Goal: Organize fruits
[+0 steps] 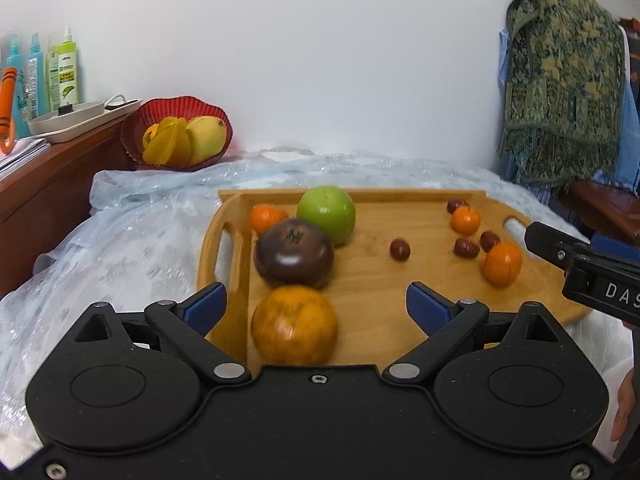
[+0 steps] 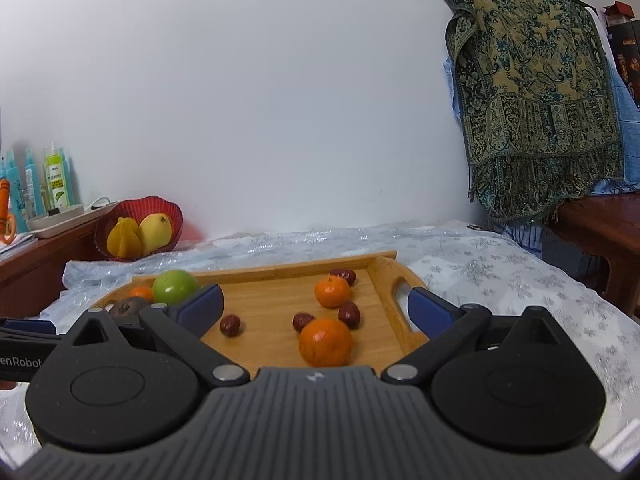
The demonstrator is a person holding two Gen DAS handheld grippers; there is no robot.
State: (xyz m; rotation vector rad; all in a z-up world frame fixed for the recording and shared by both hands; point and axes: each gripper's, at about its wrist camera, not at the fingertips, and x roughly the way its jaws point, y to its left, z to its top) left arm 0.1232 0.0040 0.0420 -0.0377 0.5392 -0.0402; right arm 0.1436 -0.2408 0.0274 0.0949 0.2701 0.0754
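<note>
Both grippers, left [image 1: 316, 306] and right [image 2: 316, 308], hovered unclenched over the tray [image 1: 400, 276]; large orange [image 1: 294, 324] at its near-left corner: centre fingers, then close gently.

- The middle of the wooden tray [image 1: 360, 280] is bare, an open lane between the fruit groups.
- Along its left edge, the big orange fruit [image 1: 294, 324], dark purple tomato [image 1: 294, 256] and green apple [image 1: 327, 213] block passage.
- Toward the right edge, small oranges [image 2: 325, 341] and dark red dates [image 2: 349, 314] crowd together.
</note>
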